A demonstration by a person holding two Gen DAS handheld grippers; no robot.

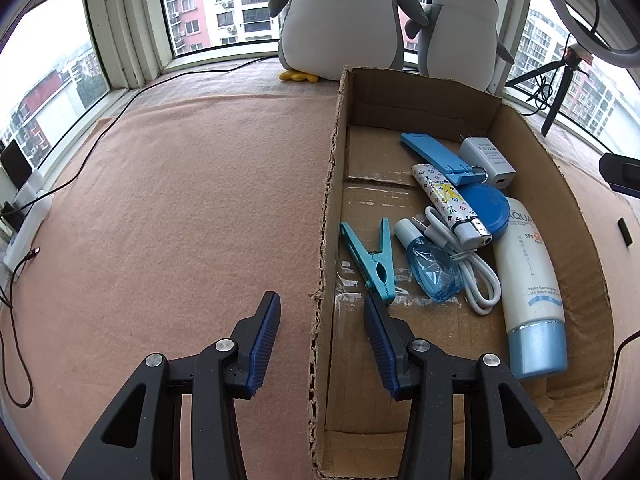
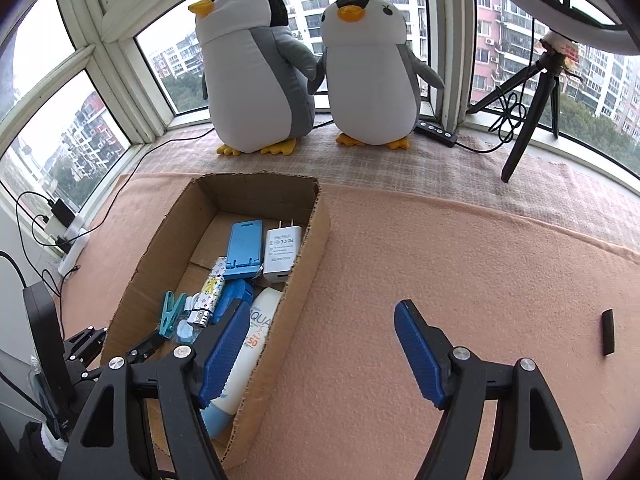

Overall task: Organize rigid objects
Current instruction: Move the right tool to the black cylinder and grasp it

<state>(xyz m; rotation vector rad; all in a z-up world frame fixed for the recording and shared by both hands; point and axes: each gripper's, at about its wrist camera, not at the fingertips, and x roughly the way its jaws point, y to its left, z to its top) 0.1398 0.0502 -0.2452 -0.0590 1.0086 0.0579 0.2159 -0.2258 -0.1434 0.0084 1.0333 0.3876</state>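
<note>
Both views are evenly lit by soft, overcast daylight entering through the bay windows [image 2: 512,40] at the far side. The sky panes at the left are blown out to white. Shadows on the pink cloth [image 1: 180,200] are faint and diffuse. Focus is sharp throughout. Strong fisheye distortion bends the window frames, and dark vignetting fills the corners of each picture.

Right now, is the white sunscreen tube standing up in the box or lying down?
Lying down. The sunscreen tube lies flat on the floor of the cardboard box, blue cap toward the camera, along the right-hand wall.
</note>
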